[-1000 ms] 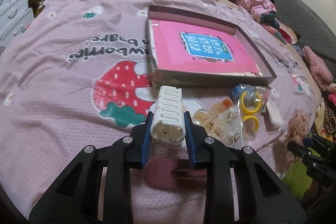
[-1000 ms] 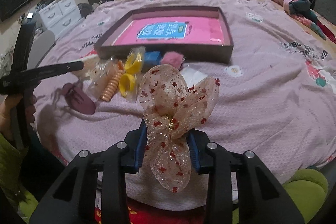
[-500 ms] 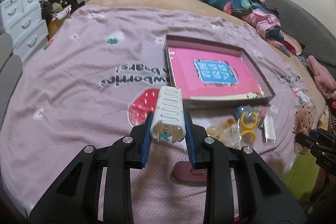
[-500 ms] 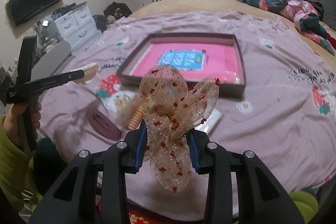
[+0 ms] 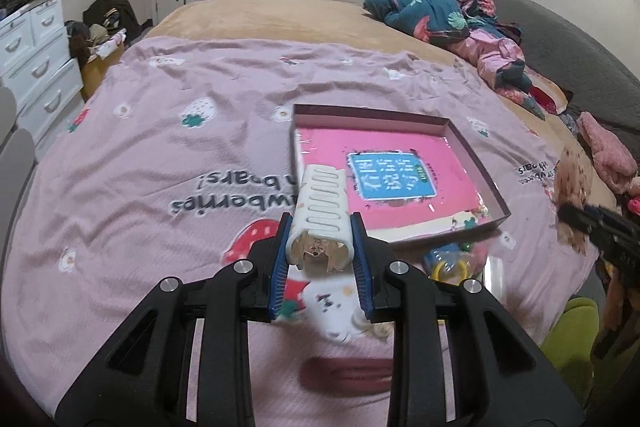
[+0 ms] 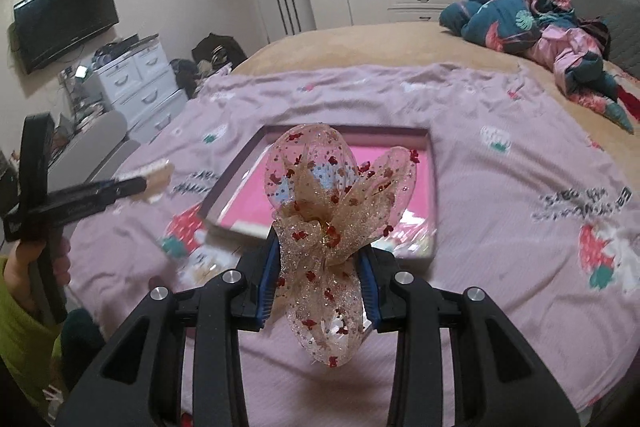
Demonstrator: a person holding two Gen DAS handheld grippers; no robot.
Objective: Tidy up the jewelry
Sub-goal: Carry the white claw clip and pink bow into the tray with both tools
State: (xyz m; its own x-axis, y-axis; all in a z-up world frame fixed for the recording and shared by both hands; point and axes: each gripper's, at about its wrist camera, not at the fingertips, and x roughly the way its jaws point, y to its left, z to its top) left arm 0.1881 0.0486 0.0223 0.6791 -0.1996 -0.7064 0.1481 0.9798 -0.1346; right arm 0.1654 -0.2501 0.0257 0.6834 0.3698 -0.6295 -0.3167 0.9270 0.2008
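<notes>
My left gripper [image 5: 320, 259] is shut on a white slotted hair claw [image 5: 322, 211], held above the pink bedspread in front of the shallow box [image 5: 472, 155] with the pink book inside. In the right wrist view my right gripper [image 6: 320, 267] is shut on a sheer glittery bow [image 6: 332, 203] with red specks, which covers part of the box [image 6: 434, 187]. The left gripper [image 6: 132, 187] with the claw shows at the left, held by a hand [image 6: 24, 267]. Yellow rings in a clear bag [image 5: 452, 267] and a dark red hair clip [image 5: 352, 375] lie on the bedspread below.
A heap of clothes [image 5: 448, 11] lies at the far right of the bed. White drawers [image 5: 36, 59] stand left of the bed, wardrobes at the back. A pink soft item [image 5: 608, 151] lies at the right edge. Wide bedspread [image 5: 160, 147] lies left of the box.
Both grippers have risen with their items still held; the bed, box and loose accessories now look farther below. The bag of rings and the red clip sit lower in the left view.
</notes>
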